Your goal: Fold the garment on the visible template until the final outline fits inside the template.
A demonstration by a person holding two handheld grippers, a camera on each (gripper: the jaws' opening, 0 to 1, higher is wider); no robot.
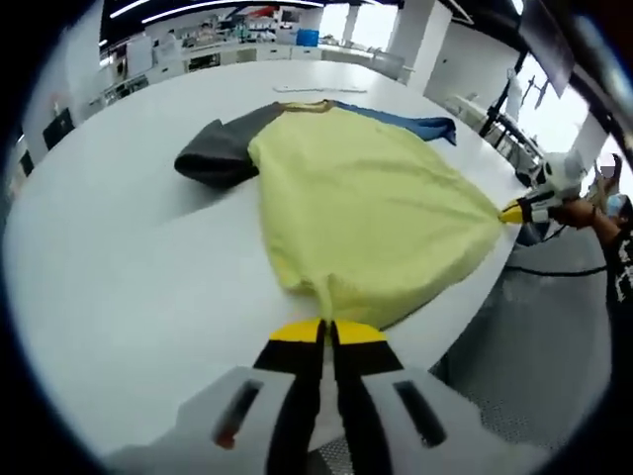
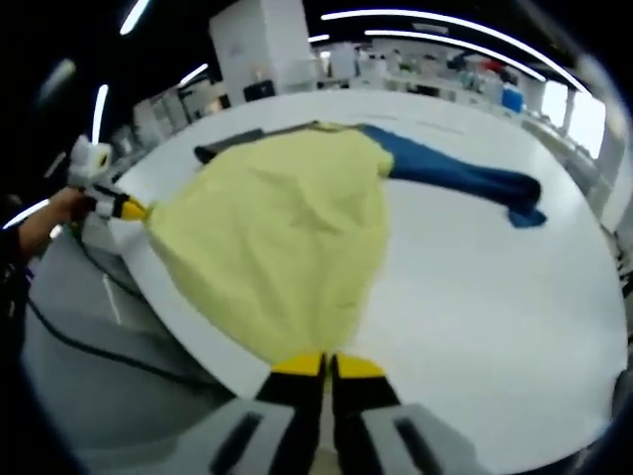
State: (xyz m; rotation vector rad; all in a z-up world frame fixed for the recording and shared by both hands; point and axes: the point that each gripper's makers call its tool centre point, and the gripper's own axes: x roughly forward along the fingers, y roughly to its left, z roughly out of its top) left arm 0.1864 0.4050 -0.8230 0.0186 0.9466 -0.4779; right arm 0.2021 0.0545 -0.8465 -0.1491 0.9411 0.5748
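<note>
On white table (image 1: 119,287), yellow shirt (image 1: 366,218) lies stretched.

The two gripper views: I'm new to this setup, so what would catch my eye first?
The yellow shirt spread on the white table, with a grey sleeve and a blue sleeve. Each claw, left and right, is shut on a corner of its hem at the table's edge.
</note>
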